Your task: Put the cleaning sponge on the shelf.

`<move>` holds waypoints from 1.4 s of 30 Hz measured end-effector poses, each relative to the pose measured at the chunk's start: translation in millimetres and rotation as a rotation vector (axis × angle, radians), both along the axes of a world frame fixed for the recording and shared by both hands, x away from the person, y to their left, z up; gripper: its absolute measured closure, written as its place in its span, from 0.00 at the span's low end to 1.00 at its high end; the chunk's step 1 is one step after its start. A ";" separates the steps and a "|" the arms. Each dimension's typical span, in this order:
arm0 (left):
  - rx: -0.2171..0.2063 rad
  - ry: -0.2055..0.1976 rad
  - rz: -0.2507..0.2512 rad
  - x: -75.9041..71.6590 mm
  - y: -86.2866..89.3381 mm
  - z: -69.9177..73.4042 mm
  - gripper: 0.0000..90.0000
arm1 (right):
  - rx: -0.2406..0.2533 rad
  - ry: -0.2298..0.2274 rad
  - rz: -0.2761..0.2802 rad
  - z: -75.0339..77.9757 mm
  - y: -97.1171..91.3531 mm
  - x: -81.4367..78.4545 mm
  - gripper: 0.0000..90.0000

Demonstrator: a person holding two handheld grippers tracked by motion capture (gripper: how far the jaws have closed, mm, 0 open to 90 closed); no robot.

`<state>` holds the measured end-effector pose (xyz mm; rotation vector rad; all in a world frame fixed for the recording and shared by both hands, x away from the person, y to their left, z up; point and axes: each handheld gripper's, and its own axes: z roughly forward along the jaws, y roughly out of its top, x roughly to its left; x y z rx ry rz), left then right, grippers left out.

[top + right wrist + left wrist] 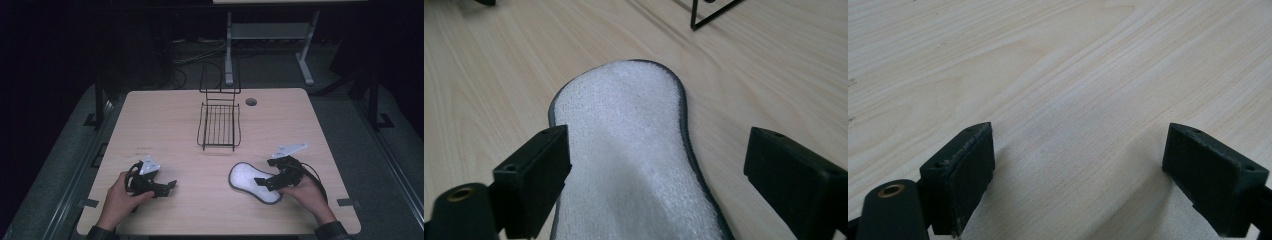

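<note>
Right gripper (264, 182) sits low over the near end of the white pad (248, 178), jaws spread wide and clamping nothing — the pad lies flat on the table (165, 112), running out ahead of the jaws. The right gripper view brings out what the high view cannot: the pad's (634, 135) nubby, towel-like white face and its thin dark grey rim curving around a rounded far end, with its body passing between and under the two black jaws. Beyond it, a corner of the black wire basket (711, 12). The high view places that basket (219, 125) well ahead of both grippers, mid-table. Left gripper (167, 186) rests off to the side — jaws parted over bare wood (1073, 75).
</note>
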<state>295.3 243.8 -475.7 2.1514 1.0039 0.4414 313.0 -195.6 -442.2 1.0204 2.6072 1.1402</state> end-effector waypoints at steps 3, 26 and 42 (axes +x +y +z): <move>0.001 0.000 0.000 0.0 0.1 0.0 0.14 | -0.016 0.001 0.016 -4.3 6.7 1.5 0.10; -0.002 -0.001 0.002 0.0 -0.2 -0.1 0.14 | -0.116 0.013 0.056 -21.8 23.0 -0.1 0.09; -0.002 -0.001 0.002 0.0 -0.2 -0.1 0.14 | -0.120 0.039 0.092 -22.8 23.9 0.2 0.16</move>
